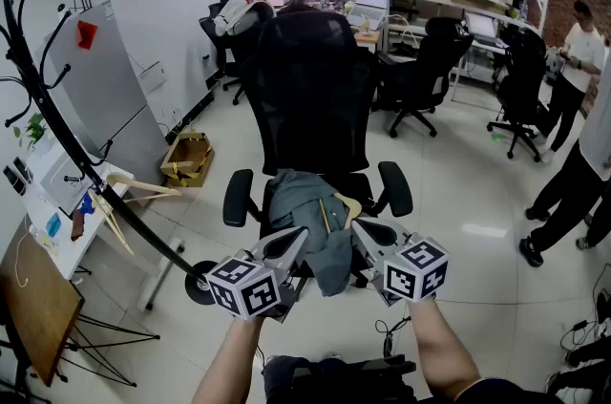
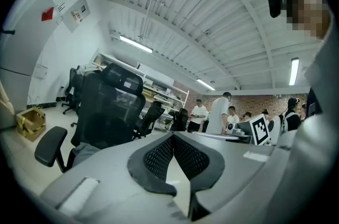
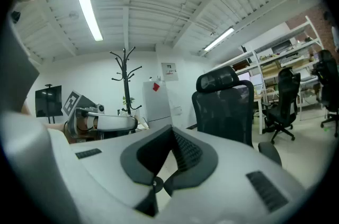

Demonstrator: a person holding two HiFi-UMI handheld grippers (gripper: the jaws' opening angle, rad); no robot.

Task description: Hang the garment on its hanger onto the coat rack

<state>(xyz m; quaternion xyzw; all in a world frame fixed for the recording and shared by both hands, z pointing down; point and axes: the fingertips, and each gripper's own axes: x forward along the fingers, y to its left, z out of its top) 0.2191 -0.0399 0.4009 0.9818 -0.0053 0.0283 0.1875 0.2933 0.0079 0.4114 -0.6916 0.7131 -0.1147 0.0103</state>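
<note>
Nothing is hung yet: the garment (image 1: 307,219) lies on the chair (image 1: 315,87) seat, just ahead of and between the left tool (image 1: 291,240) and right tool (image 1: 365,230), both clenched empty. Grasping it and carrying it to the coat rack (image 1: 43,96), well left of the left tool, is still to do

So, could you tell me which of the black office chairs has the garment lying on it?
The nearest chair, the tall mesh-backed one in front: the grey-green garment lies on its seat.

Garment (image 1: 307,213) lies on the chair (image 1: 310,87), just ahead of the left gripper (image 1: 286,245) and right gripper (image 1: 370,236); coat rack (image 1: 59,130) stands well off to their left.
</note>
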